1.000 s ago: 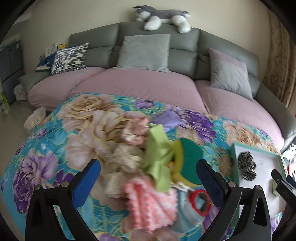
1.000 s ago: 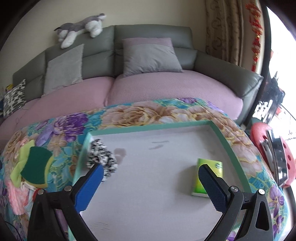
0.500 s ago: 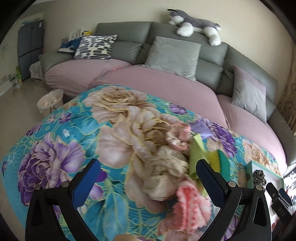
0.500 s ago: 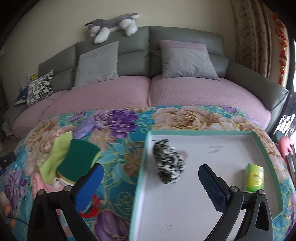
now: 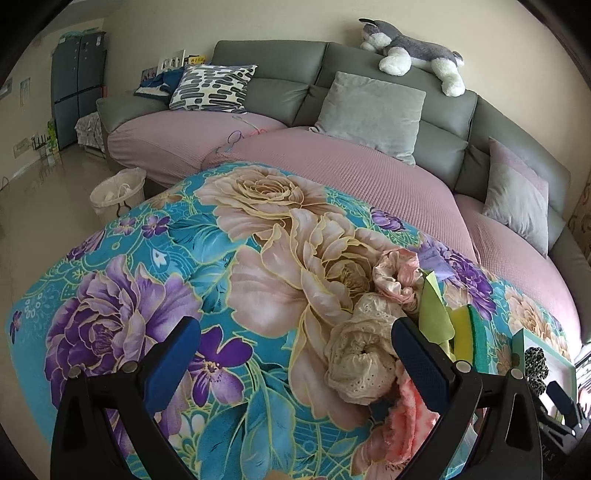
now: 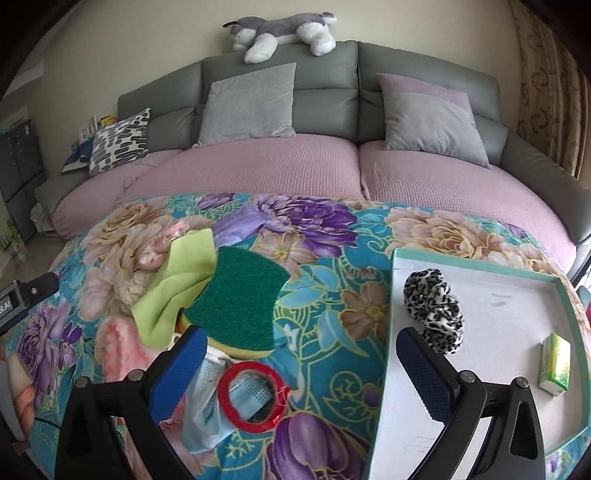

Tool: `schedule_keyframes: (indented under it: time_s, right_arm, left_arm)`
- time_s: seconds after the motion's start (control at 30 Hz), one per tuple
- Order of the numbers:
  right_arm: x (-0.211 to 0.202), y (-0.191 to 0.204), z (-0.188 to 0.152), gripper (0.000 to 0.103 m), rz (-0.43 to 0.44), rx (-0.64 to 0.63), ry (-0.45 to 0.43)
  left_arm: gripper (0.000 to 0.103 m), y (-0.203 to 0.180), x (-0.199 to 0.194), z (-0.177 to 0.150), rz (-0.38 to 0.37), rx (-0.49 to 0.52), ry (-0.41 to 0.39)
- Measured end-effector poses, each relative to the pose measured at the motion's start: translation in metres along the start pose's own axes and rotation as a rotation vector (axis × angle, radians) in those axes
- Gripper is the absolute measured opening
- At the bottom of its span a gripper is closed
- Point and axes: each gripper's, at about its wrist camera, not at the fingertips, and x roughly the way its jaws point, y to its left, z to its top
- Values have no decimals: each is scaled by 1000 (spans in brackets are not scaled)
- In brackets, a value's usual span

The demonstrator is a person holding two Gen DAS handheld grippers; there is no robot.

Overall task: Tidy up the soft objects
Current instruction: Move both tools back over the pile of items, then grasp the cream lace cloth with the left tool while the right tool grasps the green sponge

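Observation:
A pile of soft things lies on the floral cloth (image 6: 325,280): a green-and-yellow sponge (image 6: 240,299), a lime cloth (image 6: 181,280), a pink fluffy cloth (image 5: 410,413), a cream lace scrunchie (image 5: 362,354), a pink scrunchie (image 5: 397,275), a blue face mask (image 6: 207,406) and a red tape ring (image 6: 251,395). A white tray (image 6: 495,332) with a teal rim holds a leopard scrunchie (image 6: 432,306) and a green tissue pack (image 6: 554,363). My right gripper (image 6: 299,363) is open above the ring and the tray's left edge. My left gripper (image 5: 295,354) is open, left of the lace scrunchie.
A grey sofa (image 6: 332,85) with pink seat covers and several cushions runs behind the table, with a plush husky (image 6: 280,29) on its back. A white basket (image 5: 118,192) stands on the floor at the table's far left corner. The left gripper's body (image 6: 26,295) shows at the left edge.
Both grippers have swung to the left. The right view went from the tray's middle to the pile and the tray's left edge. The left view slid off the pile onto bare cloth.

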Motion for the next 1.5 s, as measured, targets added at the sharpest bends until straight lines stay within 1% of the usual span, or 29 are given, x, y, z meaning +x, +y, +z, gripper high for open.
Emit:
schedule_keyframes:
  time_s: [0.2,0.27,0.33,0.47,0.53,0.6,0.7,0.77,0.87,1.0,1.13,1.17,1.2,1.33,1.4,1.43,1.5]
  right_arm:
    - [5,-1,-2,103,-3,12,33]
    - [6,-1,-1,103,3,9,33]
    - [8,1,-1,103,6,2,34]
    - [11,5,2,103,15,-10,37]
    - [14,7,3,103,22,-15,44]
    - [16,8,4,103,18,-22,48]
    - [19,10,8,103,12,-31,50]
    - [20,11,10,103,18,-36,47]
    - [24,12,16,103,24,-38,50]
    - [34,16,22,103,46,-35,71]
    - [42,22,27,103,73,-40,77]
    - [43,24,27,103,74,-43,77]
    - [44,25,26,103,74,-46,79]
    - [48,23,25,103,75,-39,93]
    - [48,22,24,103,76,-31,91]
    - [48,21,24,103,77,-29,92]
    - [49,21,24,103,81,-26,94]
  left_arm:
    - [103,-1,12,-1,-7,-6,15]
    - [103,-3,14,-1,-19,-10,8]
    - [103,-5,17,0,-30,-17,-19]
    - [103,-8,30,0,-48,-23,-8]
    - [103,-10,39,0,-60,-25,20]
    - [103,-14,49,-1,-77,-6,57]
    - [103,-23,58,-1,-58,23,77]
    - [103,-26,67,1,-59,24,108]
    - [103,-29,75,0,-84,16,137]
    - [103,-35,89,-5,-105,20,208]
    - [101,-38,98,-11,-124,16,247]
    - [98,-38,100,-12,-131,17,258]
    - [93,-39,101,-13,-135,17,265]
    - [84,-42,101,-15,-153,25,279]
    - [73,-43,102,-16,-178,27,290]
    - [70,-43,102,-17,-186,26,293]
    - [55,-44,101,-18,-214,22,301]
